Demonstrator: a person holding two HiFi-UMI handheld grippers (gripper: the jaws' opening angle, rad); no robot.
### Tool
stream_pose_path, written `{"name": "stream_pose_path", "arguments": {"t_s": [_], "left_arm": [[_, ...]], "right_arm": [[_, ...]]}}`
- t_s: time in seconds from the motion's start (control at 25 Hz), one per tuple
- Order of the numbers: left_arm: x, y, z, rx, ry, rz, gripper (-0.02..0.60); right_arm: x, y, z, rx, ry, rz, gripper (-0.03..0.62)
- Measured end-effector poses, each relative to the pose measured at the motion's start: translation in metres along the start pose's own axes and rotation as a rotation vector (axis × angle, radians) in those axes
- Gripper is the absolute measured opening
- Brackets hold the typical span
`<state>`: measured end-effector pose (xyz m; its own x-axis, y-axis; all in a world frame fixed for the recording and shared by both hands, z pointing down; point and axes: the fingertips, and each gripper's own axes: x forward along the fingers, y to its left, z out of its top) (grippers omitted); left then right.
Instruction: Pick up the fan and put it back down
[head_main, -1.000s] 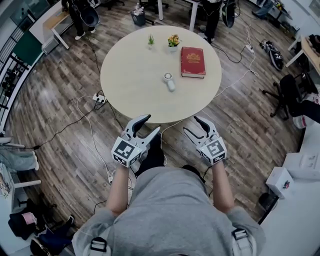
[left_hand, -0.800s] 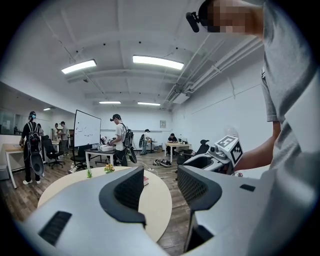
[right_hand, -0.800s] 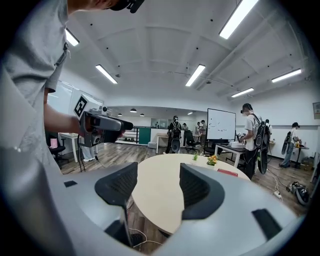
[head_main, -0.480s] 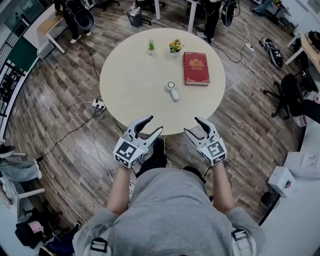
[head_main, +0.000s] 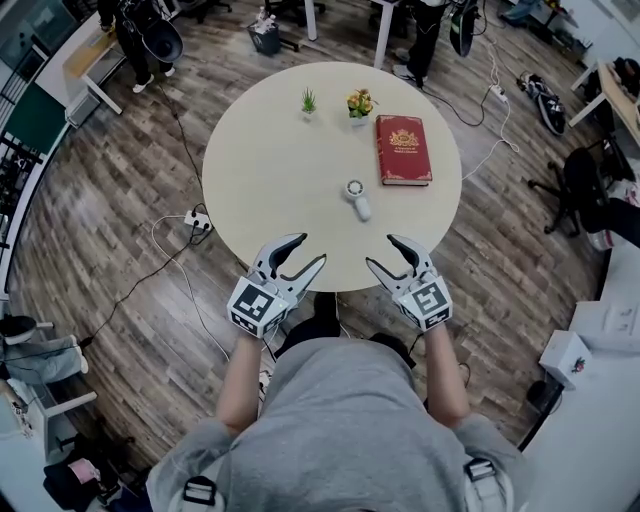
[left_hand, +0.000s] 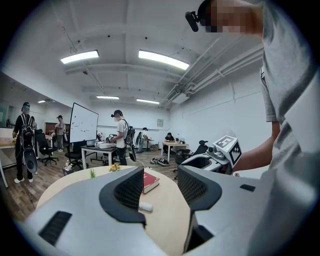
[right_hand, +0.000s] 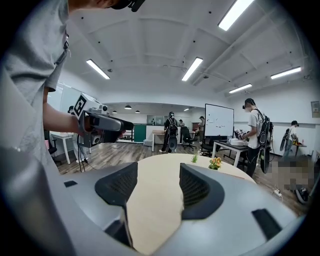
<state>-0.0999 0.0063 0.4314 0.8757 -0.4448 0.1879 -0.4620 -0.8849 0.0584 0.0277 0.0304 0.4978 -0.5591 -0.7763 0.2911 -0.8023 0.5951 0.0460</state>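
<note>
Altogether one fan (head_main: 356, 197), one red book (head_main: 403, 150), two small plants (head_main: 309, 101), left gripper (head_main: 310, 248), right gripper (head_main: 380, 250), all jaws spread

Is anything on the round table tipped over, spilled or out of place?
Nothing stands out. The handheld fan lies flat on the table, near the red book but apart from it. The small green plant and the flower pot stand upright at the far side. No spill shows.
</note>
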Motion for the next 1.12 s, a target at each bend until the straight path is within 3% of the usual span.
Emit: {"name": "stream_pose_path", "arguments": {"t_s": [0.48,0.68,1.12], "left_arm": [[0.016,0.068,-0.011,-0.038,0.012,-0.056,0.225],[0.020,0.081,-0.019,-0.034,0.043,-0.095,0.225],[0.044,0.093,-0.022,-0.033,0.048,-0.127,0.225]], "right_arm": [[0.060,-0.023,-0.013,0.009,0.097,-0.043,0.268],[0.068,-0.030,-0.012,0.040,0.086,-0.095,0.267],[0.087,-0.043,-0.021,0.058,0.094,-0.110,0.267]]}}
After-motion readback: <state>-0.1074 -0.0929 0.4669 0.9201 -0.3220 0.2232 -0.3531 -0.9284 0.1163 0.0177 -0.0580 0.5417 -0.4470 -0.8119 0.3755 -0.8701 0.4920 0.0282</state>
